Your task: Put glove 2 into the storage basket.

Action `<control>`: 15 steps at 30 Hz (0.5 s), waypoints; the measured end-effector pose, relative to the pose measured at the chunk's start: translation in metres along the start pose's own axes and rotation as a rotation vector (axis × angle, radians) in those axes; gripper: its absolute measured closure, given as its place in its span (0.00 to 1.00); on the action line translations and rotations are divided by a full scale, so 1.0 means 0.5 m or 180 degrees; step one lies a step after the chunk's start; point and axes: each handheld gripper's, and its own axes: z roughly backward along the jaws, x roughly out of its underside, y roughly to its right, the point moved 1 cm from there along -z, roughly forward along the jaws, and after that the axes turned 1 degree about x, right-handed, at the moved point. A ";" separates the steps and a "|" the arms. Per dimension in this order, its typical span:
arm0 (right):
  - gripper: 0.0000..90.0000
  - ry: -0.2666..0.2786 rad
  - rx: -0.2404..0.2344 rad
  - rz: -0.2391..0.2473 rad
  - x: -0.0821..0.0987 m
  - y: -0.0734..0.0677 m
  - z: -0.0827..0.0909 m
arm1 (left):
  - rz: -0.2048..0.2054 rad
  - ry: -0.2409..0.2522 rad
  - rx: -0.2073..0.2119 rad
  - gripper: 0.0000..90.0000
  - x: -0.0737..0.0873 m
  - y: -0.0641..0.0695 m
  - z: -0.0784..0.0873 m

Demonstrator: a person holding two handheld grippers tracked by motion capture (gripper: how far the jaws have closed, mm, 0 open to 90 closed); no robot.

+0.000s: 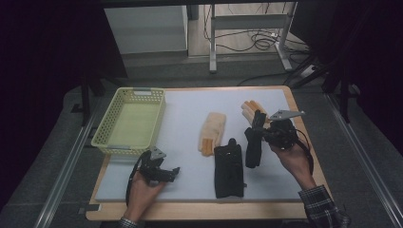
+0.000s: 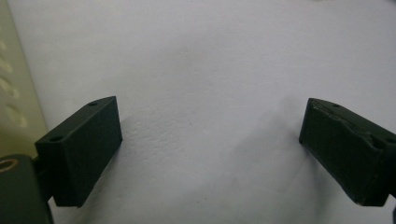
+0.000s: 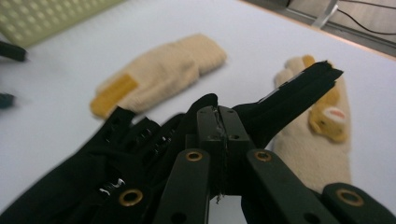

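Note:
My right gripper [image 1: 260, 127] is shut on a black glove [image 1: 253, 151], which hangs from the jaws down onto the white mat. The right gripper view has the jaws [image 3: 218, 122] pressed together on that glove's fabric [image 3: 116, 163]. Just beyond it a cream glove with yellow fingertips [image 1: 249, 108] [image 3: 313, 154] lies flat. A second cream glove [image 1: 212, 133] [image 3: 163, 74] rests mid-mat. Another black glove [image 1: 228, 171] lies flat near the front. My left gripper [image 1: 167, 173] [image 2: 210, 140] is open over bare mat at front left, nothing between its jaws.
A pale yellow mesh basket [image 1: 107, 142] [image 2: 11, 93] stands at the mat's left side, just behind the left gripper. The white mat [image 1: 190, 109] lies on a wooden tabletop. Table legs and cables are on the floor beyond the far edge.

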 end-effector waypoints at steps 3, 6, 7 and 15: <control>0.98 -0.0141 0.0027 0.0032 0.008 -0.006 -0.031 | 0.0019 0.0011 0.0001 0.07 0.000 0.001 0.000; 0.98 -0.0187 -0.0008 0.0062 0.007 -0.019 -0.061 | 0.0008 0.0002 0.0002 0.07 0.000 0.000 0.000; 0.98 -0.0192 -0.0035 0.0063 0.004 -0.024 -0.070 | 0.0008 -0.0001 0.0002 0.07 0.000 0.000 0.000; 0.79 -0.0180 -0.0467 0.0172 -0.034 -0.109 -0.146 | -0.0002 -0.0001 -0.0001 0.07 0.000 0.000 0.000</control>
